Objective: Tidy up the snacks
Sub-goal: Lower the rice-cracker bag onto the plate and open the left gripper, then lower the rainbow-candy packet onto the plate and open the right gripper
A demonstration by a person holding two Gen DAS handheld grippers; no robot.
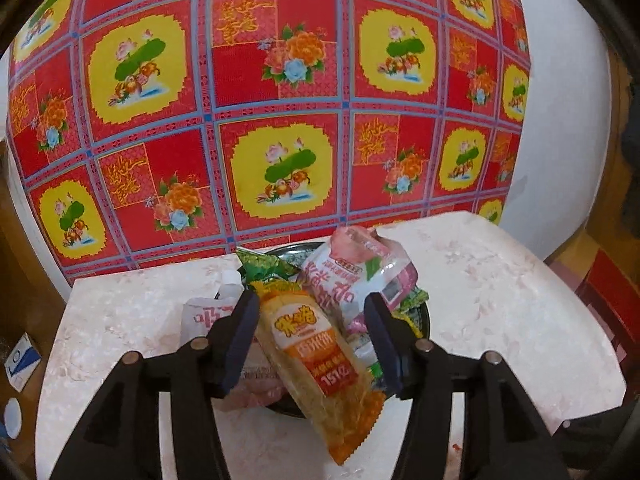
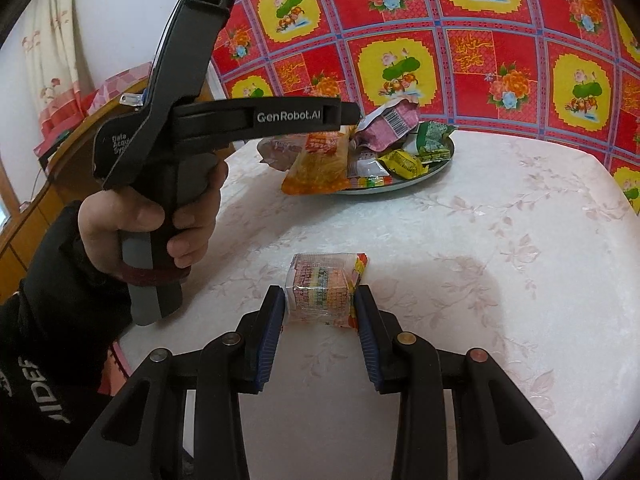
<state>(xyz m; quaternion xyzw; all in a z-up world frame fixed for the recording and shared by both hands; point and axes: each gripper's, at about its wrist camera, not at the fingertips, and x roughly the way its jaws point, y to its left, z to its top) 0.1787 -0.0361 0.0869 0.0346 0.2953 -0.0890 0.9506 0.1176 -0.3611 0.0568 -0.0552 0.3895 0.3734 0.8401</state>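
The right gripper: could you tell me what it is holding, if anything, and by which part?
The right gripper holds a small clear-wrapped colourful snack pack by its two short sides, near its close end, above the table.

hand-held gripper (image 2: 320, 308): black, blue pads | "GenRobot.AI" lettering | sleeve (image 2: 60, 300): black

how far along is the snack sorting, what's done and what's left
Most snacks are already piled on the metal plate, including the pink-and-white bag. The orange rice-cracker packet lies half off the rim between the left gripper's open jaws. The right gripper is shut on a small clear-wrapped candy pack on the table; it still has to go to the plate.
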